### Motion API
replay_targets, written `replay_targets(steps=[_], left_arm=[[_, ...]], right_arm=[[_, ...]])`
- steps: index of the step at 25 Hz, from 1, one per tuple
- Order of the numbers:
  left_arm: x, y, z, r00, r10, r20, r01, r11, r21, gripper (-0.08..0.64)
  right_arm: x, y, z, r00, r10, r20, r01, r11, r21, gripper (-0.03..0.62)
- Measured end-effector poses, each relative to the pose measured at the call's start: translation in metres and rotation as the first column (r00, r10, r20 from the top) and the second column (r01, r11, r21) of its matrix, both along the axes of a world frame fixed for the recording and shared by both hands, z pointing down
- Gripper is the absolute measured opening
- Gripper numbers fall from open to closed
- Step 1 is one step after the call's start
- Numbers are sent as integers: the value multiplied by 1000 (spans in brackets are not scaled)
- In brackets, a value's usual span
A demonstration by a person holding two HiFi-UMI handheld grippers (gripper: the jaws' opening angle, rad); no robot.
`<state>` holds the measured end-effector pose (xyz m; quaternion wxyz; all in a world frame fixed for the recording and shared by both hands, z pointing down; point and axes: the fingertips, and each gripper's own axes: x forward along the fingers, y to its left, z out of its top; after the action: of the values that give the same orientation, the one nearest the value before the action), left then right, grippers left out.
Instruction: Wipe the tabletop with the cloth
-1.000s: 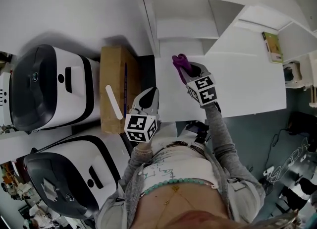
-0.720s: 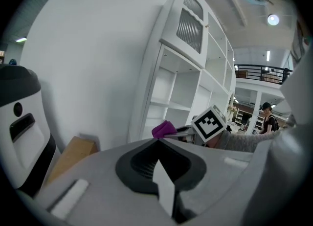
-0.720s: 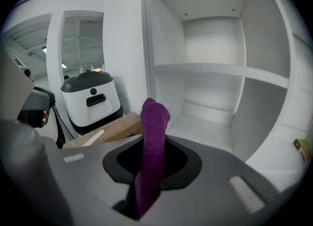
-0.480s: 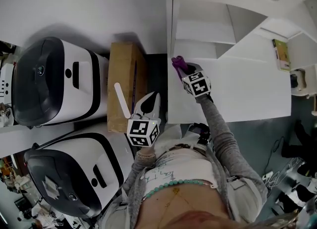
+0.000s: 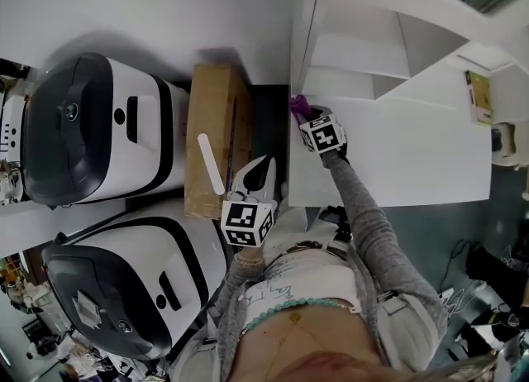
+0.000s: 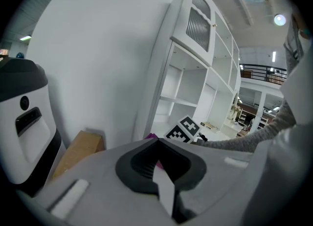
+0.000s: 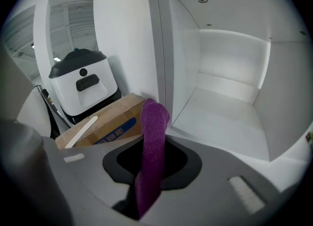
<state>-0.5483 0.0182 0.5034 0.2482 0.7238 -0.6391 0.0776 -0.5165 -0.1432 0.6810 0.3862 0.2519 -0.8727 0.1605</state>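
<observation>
- Two white machines with dark lids (image 5: pixel 91 124) stand at far left. Beside them is a brown cardboard box (image 5: pixel 216 124) with a flat white stick (image 5: pixel 212 165) lying on it.
- The left gripper (image 5: pixel 263 164), jaws pressed together on nothing, hangs just off the bench's left edge.
- The right gripper (image 5: pixel 307 114) pinches a purple knitted cloth (image 5: pixel 297 106) at the far left corner of the white tabletop (image 5: pixel 413 157), below a white shelf unit (image 5: pixel 355 50).
- A good wipe would likely call for laying the cloth flat and drawing overlapping strokes toward the right edge.
</observation>
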Motion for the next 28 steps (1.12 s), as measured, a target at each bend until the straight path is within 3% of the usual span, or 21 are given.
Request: replay_targets(steps=[9,16,28], left_arm=[[-9,1,3,1000,2,11,-2,1000,0,0],[-9,-5,4,1000,13,18,-14,1000,10,0],[25,-15,-2,1000,27,15,-27,1000,-2,0]], right_arm=[[-5,0,29,996,8,-94,-5,1000,27,95],[-4,-4,29,999,-16,-38,19,996,91,98],[8,-10,30,1000,-23,-18,25,997,70,97]])
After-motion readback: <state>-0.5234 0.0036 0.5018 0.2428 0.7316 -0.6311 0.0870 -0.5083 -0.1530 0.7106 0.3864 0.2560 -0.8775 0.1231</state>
